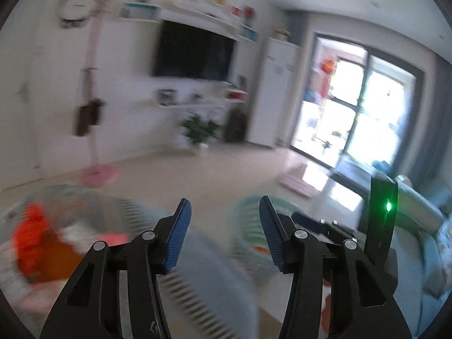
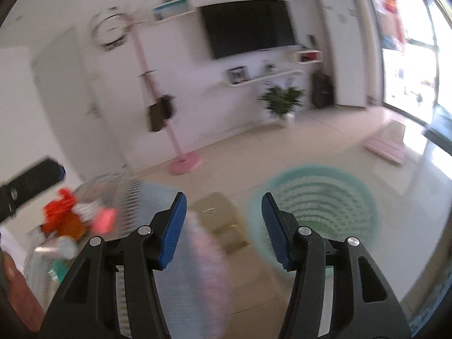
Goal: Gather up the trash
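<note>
We look into a bright living room with a pale tiled floor [image 2: 254, 158], a white wall carrying a dark flat television [image 2: 248, 28], a pink stand [image 2: 185, 163] and a leafy potted plant [image 2: 282, 101]; both views are smeared by motion blur. Our left gripper [image 1: 224, 227] and right gripper [image 2: 223, 227] are black plastic with ribbed blue pads, and on each the fingers stand wide apart with nothing between them. A round mint-green basket [image 2: 364, 195] with slotted plastic walls sits on the floor just behind the right finger of the right gripper; we cannot tell what it contains. To the left, a pale slotted basket [image 2: 132, 189] holds the trash [image 2: 65, 214]: crumpled red, orange and pink pieces with white scraps, lying left of both grippers' left fingers and not touching them. A flat tan cardboard box [image 2: 217, 214] lies on the floor between the two baskets.
</note>
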{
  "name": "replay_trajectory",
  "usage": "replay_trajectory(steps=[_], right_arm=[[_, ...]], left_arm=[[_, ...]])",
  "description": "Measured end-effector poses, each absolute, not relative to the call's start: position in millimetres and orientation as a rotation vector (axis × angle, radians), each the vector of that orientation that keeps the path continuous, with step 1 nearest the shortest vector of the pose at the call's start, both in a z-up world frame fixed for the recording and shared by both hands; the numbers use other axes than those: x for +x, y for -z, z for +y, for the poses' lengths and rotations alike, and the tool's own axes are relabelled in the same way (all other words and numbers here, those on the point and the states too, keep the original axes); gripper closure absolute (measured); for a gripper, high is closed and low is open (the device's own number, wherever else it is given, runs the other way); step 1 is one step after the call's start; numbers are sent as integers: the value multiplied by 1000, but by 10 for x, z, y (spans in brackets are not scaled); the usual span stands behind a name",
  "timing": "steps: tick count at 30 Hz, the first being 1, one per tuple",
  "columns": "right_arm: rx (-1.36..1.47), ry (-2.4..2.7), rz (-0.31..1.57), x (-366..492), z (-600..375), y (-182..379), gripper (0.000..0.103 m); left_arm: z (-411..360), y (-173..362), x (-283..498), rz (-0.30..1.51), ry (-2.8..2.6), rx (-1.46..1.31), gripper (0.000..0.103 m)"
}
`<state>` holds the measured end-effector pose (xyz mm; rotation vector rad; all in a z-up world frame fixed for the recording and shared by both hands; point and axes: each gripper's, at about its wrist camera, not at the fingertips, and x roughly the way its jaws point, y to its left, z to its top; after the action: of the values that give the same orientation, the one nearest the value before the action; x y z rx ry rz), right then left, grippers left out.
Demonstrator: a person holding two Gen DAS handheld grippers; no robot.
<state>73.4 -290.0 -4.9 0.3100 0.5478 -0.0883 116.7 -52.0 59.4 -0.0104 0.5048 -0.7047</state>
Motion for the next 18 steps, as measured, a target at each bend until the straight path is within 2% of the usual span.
replay_trajectory(steps=[1, 2, 4, 5, 7, 8, 9, 13, 18], right_arm=[[297, 69, 548, 750, -2761, 28, 66], [274, 55, 542, 769, -2553, 6, 68], [242, 0, 549, 826, -2169, -29, 69], [232, -44, 555, 852, -1990, -43, 69], [199, -105, 571, 896, -1656, -66, 69], [184, -123, 577, 925, -1526, -67, 69], [171, -144, 587, 971, -1373, -43, 68], [152, -216, 636, 1152, -1047, 184, 68], [147, -223, 693, 1278, -993, 412, 68]], left_arm=[[-298, -614, 1131, 497, 659, -26, 52], [-151, -624, 1098, 493, 627, -34, 49], [271, -611, 1046, 492, 524, -26, 47], [387, -623, 1046, 497, 478, -19, 43], [715, -602, 1097, 517, 361, 3, 29], [871, -578, 1140, 527, 301, 16, 18], [996, -560, 1196, 541, 247, 29, 11], [1304, -260, 1606, 715, 91, 121, 13], [1431, -126, 1829, 799, 57, 28, 12]])
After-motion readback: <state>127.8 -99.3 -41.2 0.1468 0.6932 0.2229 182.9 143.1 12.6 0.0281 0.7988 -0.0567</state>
